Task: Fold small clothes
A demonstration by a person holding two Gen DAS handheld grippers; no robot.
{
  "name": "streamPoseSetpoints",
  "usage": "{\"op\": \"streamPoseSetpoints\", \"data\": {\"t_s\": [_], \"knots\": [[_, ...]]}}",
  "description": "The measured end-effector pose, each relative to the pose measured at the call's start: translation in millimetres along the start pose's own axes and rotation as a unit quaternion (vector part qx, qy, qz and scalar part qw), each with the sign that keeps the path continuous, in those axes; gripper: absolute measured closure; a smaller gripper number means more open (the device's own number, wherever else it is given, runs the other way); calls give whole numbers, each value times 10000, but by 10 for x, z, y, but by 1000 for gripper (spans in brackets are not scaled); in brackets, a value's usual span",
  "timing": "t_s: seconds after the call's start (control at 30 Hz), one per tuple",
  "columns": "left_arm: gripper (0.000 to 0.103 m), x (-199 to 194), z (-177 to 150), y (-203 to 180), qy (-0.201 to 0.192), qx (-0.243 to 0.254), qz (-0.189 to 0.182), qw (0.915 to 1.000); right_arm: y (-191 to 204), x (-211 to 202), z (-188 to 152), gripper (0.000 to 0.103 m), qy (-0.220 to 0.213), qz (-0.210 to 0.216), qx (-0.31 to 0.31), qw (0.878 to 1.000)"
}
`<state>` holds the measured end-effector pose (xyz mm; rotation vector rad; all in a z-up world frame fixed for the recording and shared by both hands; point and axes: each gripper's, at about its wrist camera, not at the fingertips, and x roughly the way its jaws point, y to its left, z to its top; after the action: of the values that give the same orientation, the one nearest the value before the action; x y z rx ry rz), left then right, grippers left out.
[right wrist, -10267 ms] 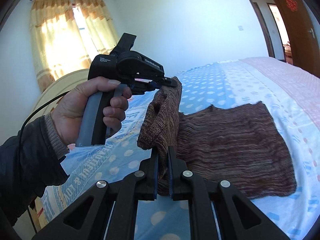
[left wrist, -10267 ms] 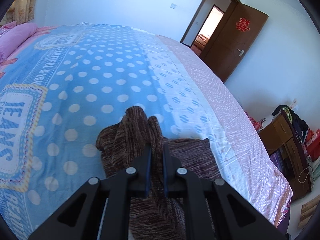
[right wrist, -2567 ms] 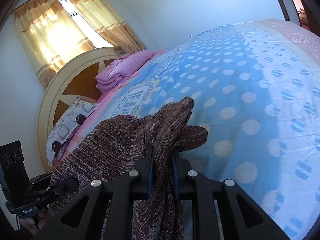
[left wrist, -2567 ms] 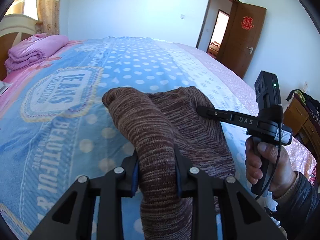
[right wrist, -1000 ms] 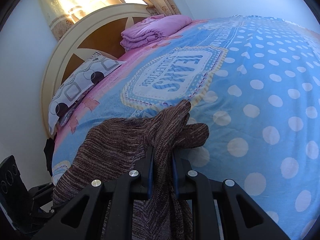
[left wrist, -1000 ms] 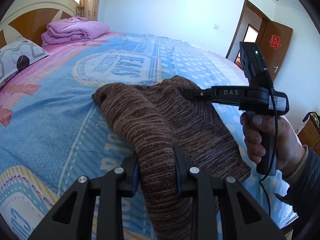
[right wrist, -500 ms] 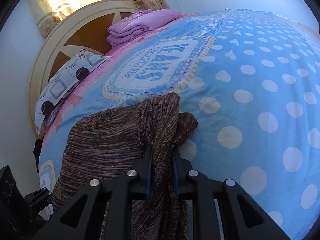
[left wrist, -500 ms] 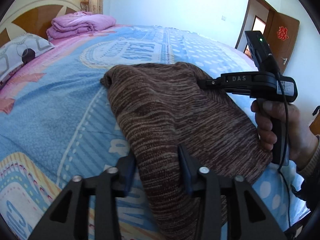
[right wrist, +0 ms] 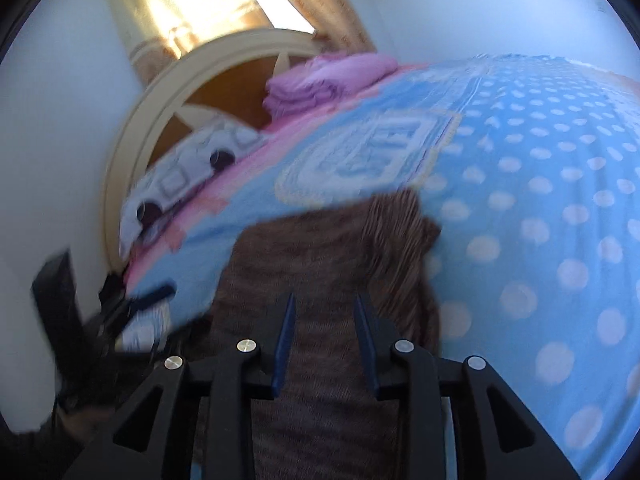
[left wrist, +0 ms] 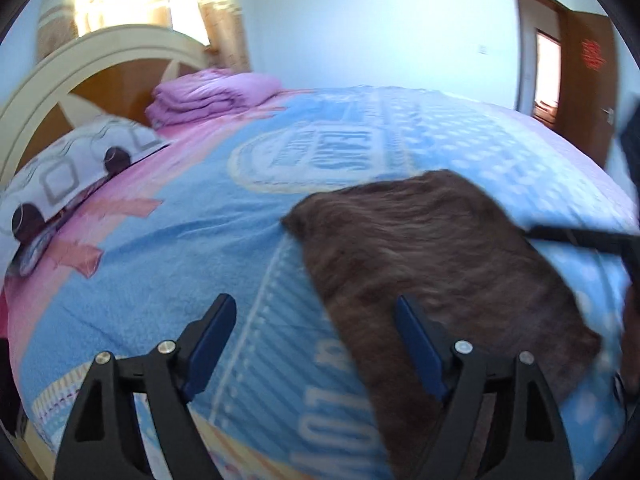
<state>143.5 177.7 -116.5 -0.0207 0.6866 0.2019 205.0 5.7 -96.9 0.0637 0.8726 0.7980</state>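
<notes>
On the left side of the bed (left wrist: pixel 168 240), near the headboard end, lie a patterned pillow (left wrist: pixel 68 176) and a folded pink quilt (left wrist: pixel 208 96); neither touches the garment. The left gripper (left wrist: pixel 314 336) hangs over the foot end of the bed with its fingers (left wrist: pixel 212 332) spread wide and nothing between them: the left one is over bare blue bedcover, the right one over the near left border of the brown knit garment (left wrist: pixel 432 252).

That garment lies spread flat toward the bed's right side, roughly a rectangle, with one corner pointing back toward the printed emblem on the cover. It is a dark brown, finely striped knit; motion blur hides the finer detail. In the right wrist view a bunched ridge of cloth stands up along its far right edge, so the piece is not fully smooth there.

By its look it is light, soft and limp, with enough tooth that it should not slip from the pads, though it will sag and stretch if lifted by one point. A corner or a doubled edge seems the best hold, taken at two corners together to keep the fold square.

The right gripper (right wrist: pixel 324 340) hovers low over the garment's near edge, its fingers (right wrist: pixel 284 344) parted a moderate way and gripping nothing, cloth showing in the gap.
</notes>
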Motion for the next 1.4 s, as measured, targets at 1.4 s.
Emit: {"op": "streamPoseSetpoints", "data": {"t_s": [1.4], "knots": [[0,-1424,-70,-202,-689,125,-287,9971,728,-1456,-639,36,-1429,-1485,-411,9777]]}}
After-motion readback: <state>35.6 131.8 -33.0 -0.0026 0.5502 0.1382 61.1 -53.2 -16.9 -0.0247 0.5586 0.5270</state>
